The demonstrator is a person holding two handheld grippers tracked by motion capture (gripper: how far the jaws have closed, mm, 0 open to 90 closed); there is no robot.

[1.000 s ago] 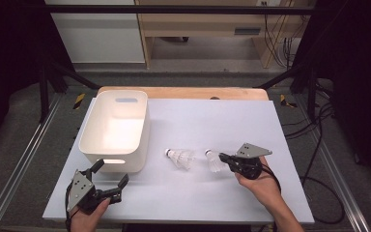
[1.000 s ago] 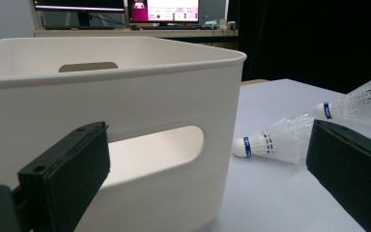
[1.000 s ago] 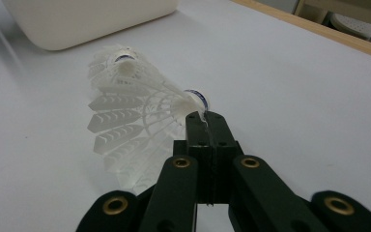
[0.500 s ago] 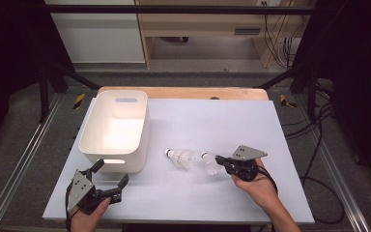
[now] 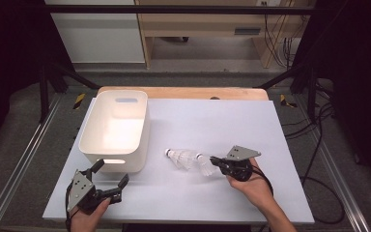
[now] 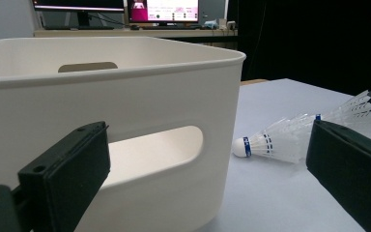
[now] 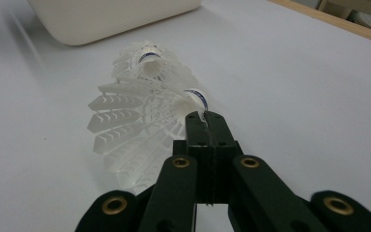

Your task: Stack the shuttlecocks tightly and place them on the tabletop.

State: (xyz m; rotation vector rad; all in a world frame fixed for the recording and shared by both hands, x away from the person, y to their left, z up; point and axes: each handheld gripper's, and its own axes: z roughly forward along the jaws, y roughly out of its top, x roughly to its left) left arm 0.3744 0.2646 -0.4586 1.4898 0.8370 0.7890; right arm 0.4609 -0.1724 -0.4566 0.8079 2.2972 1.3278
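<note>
- Looking down in the high view, the right gripper [image 5: 217, 163] pinches a shuttlecock [image 5: 204, 166] on the tabletop [image 5: 232, 121], beside a second shuttlecock [image 5: 181, 158]; the left gripper [image 5: 110, 180] rests near the white bin [image 5: 116, 126].
- The left gripper view has its jaws wide apart, empty.
- The right gripper view has jaws closed on feathers.

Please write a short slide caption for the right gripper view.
Shut right gripper pinching a shuttlecock on the table, second shuttlecock behind it.

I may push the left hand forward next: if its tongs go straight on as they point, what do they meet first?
Most likely the near wall of the white bin: it fills the gap between the open left tongs. The shuttlecock lies off to the side. Depth is hard to judge.
</note>
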